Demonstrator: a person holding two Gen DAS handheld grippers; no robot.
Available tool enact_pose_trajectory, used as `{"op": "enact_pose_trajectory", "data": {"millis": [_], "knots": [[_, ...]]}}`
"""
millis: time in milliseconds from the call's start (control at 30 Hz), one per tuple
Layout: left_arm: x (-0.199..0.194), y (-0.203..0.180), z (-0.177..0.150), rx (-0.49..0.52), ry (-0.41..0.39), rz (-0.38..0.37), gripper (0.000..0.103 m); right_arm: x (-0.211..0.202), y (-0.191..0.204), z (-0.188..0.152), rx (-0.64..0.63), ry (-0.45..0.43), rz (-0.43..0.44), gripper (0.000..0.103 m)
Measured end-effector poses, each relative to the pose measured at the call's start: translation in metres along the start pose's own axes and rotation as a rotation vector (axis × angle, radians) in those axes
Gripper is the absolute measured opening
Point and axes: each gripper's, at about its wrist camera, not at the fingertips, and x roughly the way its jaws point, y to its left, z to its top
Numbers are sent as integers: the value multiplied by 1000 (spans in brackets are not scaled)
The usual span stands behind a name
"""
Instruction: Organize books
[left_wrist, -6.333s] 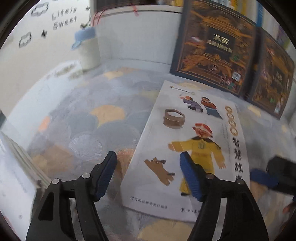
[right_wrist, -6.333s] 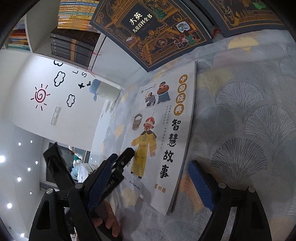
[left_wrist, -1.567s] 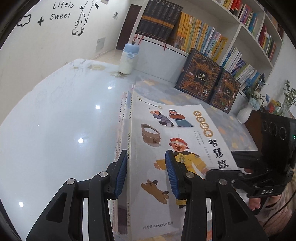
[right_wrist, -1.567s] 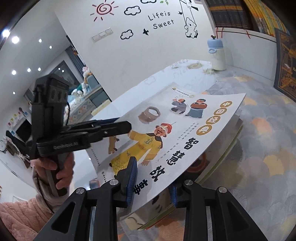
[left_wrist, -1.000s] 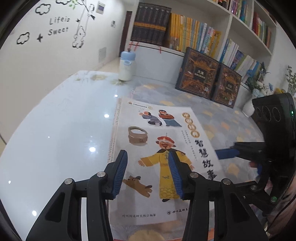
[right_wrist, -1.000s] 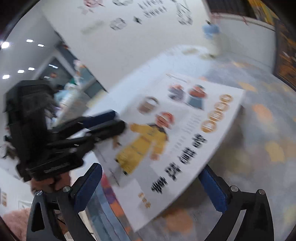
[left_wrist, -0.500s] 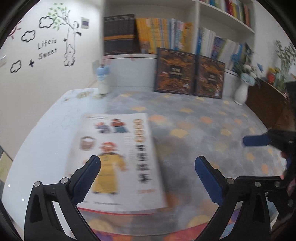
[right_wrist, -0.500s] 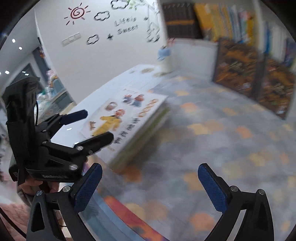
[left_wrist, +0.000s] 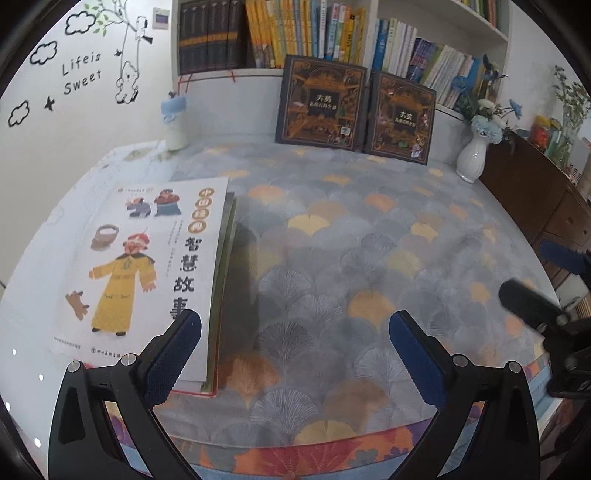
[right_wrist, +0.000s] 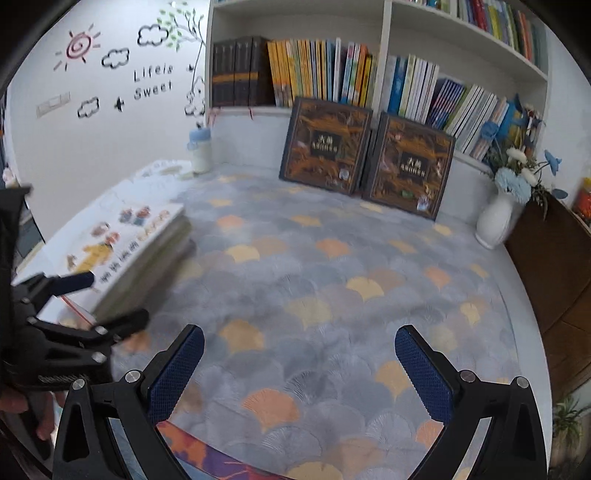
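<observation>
A white picture book with a yellow-robed figure lies flat on top of a stack of books at the left side of the table. My left gripper hangs open just right of the stack's near corner, nothing between its blue pads. My right gripper is open too, over bare patterned cloth, apart from the stack. In the right wrist view the left gripper shows at the left edge beside the stack. In the left wrist view the right gripper's fingers show at the right edge.
Two dark ornate books lean against the shelf wall at the back. A white bottle with a blue cap stands back left, a white vase of flowers back right. A brown cabinet borders the right. Shelves hold several books.
Both grippers let go of the white picture book, which now lies on the stack. Both opened wide and drew back to the right, away from the stack.
</observation>
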Motion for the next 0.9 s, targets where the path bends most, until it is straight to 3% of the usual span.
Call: {"op": "enact_pose_trajectory", "data": {"millis": [200, 900], "knots": [[6, 8, -3, -32, 19, 19, 102, 13, 2, -5, -7, 26, -29, 103], [17, 15, 0, -42, 41, 21, 102, 31, 3, -7, -1, 46, 3, 103]]}}
